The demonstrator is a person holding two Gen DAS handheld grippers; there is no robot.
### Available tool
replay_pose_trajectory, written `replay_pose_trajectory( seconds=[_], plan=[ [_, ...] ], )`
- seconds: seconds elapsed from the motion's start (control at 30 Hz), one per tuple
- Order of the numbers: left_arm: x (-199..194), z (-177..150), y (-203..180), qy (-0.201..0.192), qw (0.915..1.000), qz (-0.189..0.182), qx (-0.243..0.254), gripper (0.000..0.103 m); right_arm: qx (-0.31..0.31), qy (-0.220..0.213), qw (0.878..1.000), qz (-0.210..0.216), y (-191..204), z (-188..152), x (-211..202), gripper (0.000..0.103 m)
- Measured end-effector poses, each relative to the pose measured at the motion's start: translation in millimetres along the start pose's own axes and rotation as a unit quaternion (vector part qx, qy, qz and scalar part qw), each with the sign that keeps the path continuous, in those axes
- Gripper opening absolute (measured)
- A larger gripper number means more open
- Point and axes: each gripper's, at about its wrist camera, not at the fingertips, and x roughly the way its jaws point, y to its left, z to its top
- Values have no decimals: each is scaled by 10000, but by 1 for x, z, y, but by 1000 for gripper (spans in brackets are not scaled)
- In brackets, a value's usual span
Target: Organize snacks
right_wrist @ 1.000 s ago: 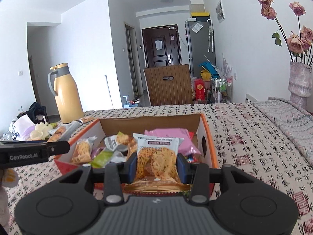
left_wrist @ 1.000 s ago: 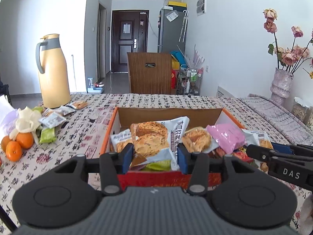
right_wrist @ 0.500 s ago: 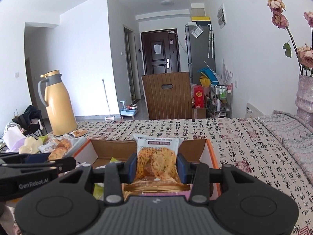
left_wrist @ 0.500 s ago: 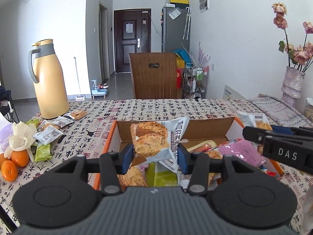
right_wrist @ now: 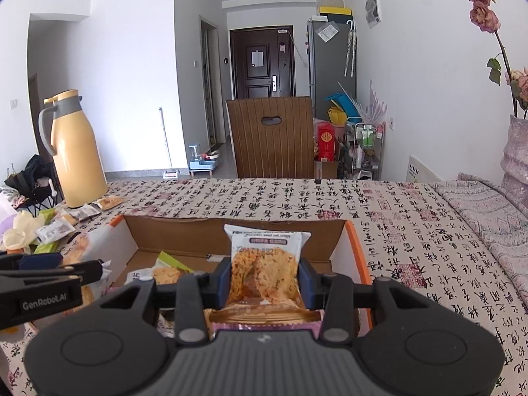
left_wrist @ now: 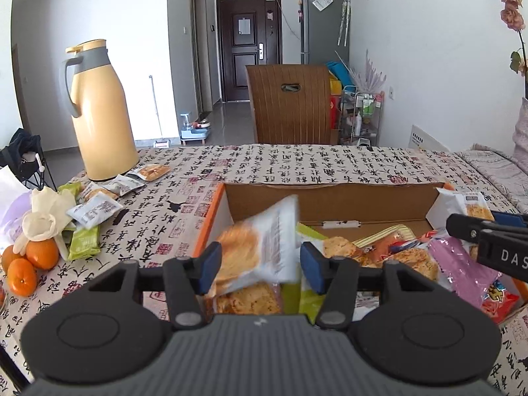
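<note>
Across the patterned tablecloth point(left_wrist: 330, 161) our cardboard box point(left_wrist: 330, 198) sits half filled. Our left gripper point(left_wrist: 260, 264) has just been opening; its cracker packet point(left_wrist: 260, 247), blurred, seems to be dropping in. Our right gripper point(right_wrist: 264, 280) clamps the noodle packet point(right_wrist: 264, 264) above the box, next to go.

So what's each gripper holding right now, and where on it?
The right gripper pinches a cracker packet by its side edges, low down. The left gripper has just been opening; its snack packet is dropping free.
</note>
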Motion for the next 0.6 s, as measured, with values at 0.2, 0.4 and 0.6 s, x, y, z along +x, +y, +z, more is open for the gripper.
replay_pose_trajectory(
  seconds=[0.2,0.4,0.6],
  plan=[
    [-19,1,13,-320,9993,104,-178,103,-11,-111,9999,-1,-5,-4,-18,97],
    [-33,-7,17,-361,9991,-72,-209,103,32,-96,9999,-14,-9,-10,-33,103],
    [-53,-16,16,-414,9988,-187,-158,103,100,-113,9999,-21,-8,-18,-51,103]
  ],
)
